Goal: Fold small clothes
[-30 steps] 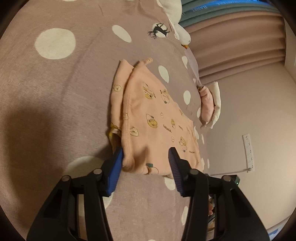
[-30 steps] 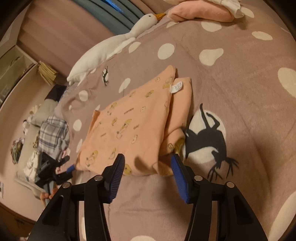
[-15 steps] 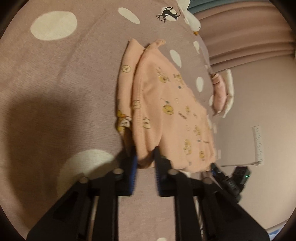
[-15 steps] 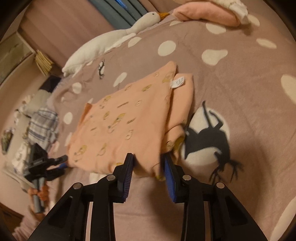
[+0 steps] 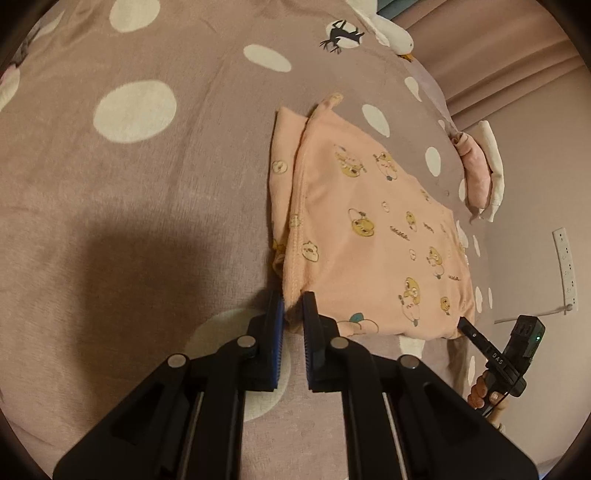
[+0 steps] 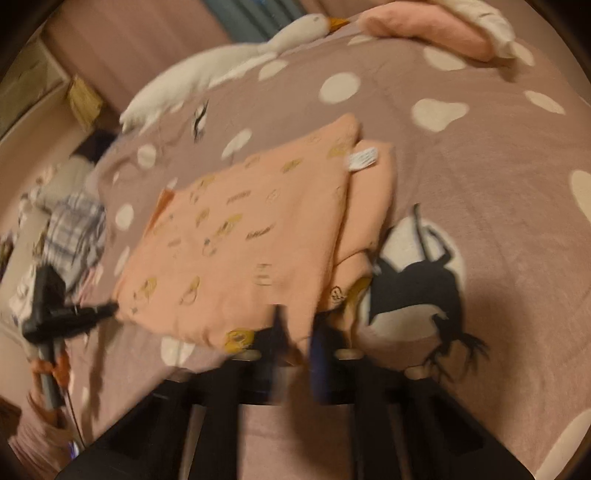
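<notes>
A peach baby garment (image 5: pixel 369 229) printed with yellow ducklings lies partly folded on the mauve dotted blanket (image 5: pixel 129 184). My left gripper (image 5: pixel 293 304) is shut on its near corner, with cloth pinched between the blue pads. At the garment's other near corner, the right gripper (image 5: pixel 466 326) shows from the side. The right wrist view is blurred: there the right gripper (image 6: pixel 295 321) has its jaws closing on the garment's (image 6: pixel 251 236) near hem, which sits between the pads. The left gripper (image 6: pixel 107 308) bites the far corner. A white label (image 6: pixel 364 158) shows on top.
A white goose plush (image 6: pixel 221 74) lies along the bed's far side. Folded pink and white clothes (image 6: pixel 436 29) sit near the blanket's edge. A plaid cloth pile (image 6: pixel 74 229) lies beyond the bed. A wall socket strip (image 5: pixel 565 266) is on the wall.
Both grippers stood open around the garment's near edge; now both jaws have closed on it, the left first. Both wrists rolled a little.
</notes>
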Tool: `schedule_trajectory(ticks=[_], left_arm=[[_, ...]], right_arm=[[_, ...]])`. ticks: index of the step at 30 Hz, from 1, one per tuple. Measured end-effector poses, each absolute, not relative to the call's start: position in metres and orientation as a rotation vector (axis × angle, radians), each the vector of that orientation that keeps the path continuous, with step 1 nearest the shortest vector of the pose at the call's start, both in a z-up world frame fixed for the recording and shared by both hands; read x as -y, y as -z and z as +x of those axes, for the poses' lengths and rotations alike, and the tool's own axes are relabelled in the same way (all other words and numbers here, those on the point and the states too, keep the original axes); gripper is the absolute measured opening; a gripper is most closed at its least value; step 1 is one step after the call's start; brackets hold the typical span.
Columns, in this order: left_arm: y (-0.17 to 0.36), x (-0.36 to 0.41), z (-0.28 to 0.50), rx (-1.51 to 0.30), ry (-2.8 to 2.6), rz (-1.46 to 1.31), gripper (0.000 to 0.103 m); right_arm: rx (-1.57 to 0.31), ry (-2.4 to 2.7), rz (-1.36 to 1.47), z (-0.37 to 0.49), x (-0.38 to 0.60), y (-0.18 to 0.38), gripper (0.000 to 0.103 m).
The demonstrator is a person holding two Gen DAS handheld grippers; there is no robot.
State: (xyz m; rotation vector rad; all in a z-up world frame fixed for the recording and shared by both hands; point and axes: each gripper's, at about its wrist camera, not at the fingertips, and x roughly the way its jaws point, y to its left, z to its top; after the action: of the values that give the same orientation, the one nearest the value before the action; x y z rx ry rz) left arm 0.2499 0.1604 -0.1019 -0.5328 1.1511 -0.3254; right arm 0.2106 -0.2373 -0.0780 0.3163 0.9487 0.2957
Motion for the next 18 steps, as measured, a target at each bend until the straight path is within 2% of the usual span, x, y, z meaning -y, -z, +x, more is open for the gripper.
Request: schedule_trajectory(ticks=[5,8,12,17,18], left_arm=[[0.102,-0.167,0.245,-1.15,0.335,-0.534,0.009],[0.109,-0.173,0.241,-1.168,0.326,-0.553,0.004],[0.114,-0.187,0.231,-1.185,0.308,-0.585,0.005],[0.093,-0.193,0.223,-1.129,0.295,-0.574,0.005],[0.089,-0.191,0.224,-1.114,0.305,-0.573,0.008]], right_arm=[[-0.905,-0.323,0.368,0.197,0.251,0.06,0.007],[-0.935,-0.291,0.324,0.194,0.255,0.062,0.007],[-1.032,-0.248,0.308,0.201,0.256,0.083,0.007],[-0.984,-0.225,0.316,0.192,0.259,0.068,0.008],[-0.966,-0.207,0.291,0.19,0.258,0.064,0.01]])
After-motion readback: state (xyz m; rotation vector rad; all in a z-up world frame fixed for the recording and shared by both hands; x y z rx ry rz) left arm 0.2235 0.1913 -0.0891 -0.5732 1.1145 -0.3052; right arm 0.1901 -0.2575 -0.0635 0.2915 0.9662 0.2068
